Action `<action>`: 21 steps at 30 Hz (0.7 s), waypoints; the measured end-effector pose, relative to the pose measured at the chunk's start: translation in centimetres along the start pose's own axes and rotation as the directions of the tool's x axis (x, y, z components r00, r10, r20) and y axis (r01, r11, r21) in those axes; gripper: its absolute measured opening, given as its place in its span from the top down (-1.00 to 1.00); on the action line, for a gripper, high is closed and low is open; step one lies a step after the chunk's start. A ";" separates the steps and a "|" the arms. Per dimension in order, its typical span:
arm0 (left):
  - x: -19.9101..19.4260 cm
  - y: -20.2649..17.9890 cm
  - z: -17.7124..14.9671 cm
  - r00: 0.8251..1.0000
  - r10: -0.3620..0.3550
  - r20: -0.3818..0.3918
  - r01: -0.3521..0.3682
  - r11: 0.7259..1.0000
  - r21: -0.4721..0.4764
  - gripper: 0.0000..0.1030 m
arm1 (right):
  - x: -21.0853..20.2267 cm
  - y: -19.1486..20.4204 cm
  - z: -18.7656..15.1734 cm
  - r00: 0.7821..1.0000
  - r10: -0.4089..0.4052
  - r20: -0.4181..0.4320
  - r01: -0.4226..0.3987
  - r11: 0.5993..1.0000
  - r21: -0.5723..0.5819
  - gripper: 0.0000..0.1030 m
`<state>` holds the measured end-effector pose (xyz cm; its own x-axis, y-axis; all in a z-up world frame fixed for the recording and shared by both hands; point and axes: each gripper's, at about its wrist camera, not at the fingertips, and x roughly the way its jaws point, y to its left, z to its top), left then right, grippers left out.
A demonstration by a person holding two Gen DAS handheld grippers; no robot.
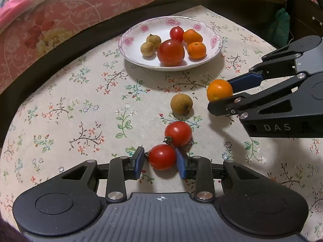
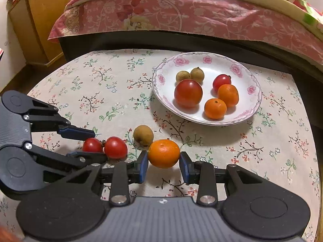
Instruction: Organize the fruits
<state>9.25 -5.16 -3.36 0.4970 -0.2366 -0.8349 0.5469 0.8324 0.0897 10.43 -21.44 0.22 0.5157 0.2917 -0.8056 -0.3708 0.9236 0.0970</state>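
Fruits lie in two groups before us: some on the flowered plate (image 1: 214, 50) at the far side of the table (image 1: 80, 104), and four nearer to us on the floral tablecloth. On the plate we count a large tomato (image 1: 170, 52), a smaller tomato (image 1: 176, 33) behind it, two small oranges (image 1: 196, 50) to its right, and two brownish longans (image 1: 150, 44) touching each other to its left. Nearer, a loose longan (image 1: 181, 103) sits alone on the cloth, and just below it in the left wrist view two cherry tomatoes rest against each other. Our left gripper (image 1: 160, 160) is down at the table with its blue-padded fingers (image 1: 139, 162) narrowed around the near cherry tomato (image 1: 162, 157); the right pad presses on it, the left pad sits just beside it, and we cannot tell whether that side truly touches. The second cherry tomato (image 1: 178, 133) lies just past the right pad, its green stem pointing toward the first. Our right gripper (image 2: 163, 164) holds the loose orange (image 2: 164, 153) between its fingers, both pads at the fruit's sides; from the left wrist view the orange (image 1: 219, 89) appears clamped between the two black arms, with a shadow on the cloth under the gripper. The loose longan stands just beside that orange, between it and the cherry tomatoes. Beyond the table runs a dark bed frame under a pink floral quilt (image 2: 181, 16), and a wooden cabinet (image 2: 40, 20) stands at the far left in the right wrist view.
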 end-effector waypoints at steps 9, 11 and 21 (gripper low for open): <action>0.0 -0.1 0.0 1.000 0.005 0.004 -0.005 1.000 0.001 0.18 | -0.2 -0.1 0.1 1.000 -0.018 0.003 0.018 1.000 0.006 0.35; -0.1 -0.1 0.0 1.000 0.005 0.005 -0.005 1.000 0.001 0.19 | -0.3 -0.2 0.1 1.000 -0.025 0.003 0.025 1.000 0.006 0.35; -0.3 -0.2 0.3 1.000 0.010 0.020 -0.010 1.000 0.006 0.19 | -0.5 -0.5 0.1 0.998 -0.063 0.003 0.063 0.998 0.007 0.35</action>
<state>9.21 -5.44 -2.96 0.5156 -0.2379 -0.8231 0.5459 0.8317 0.1015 10.44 -22.01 0.65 0.5401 0.2338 -0.8085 -0.3321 0.9419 0.0505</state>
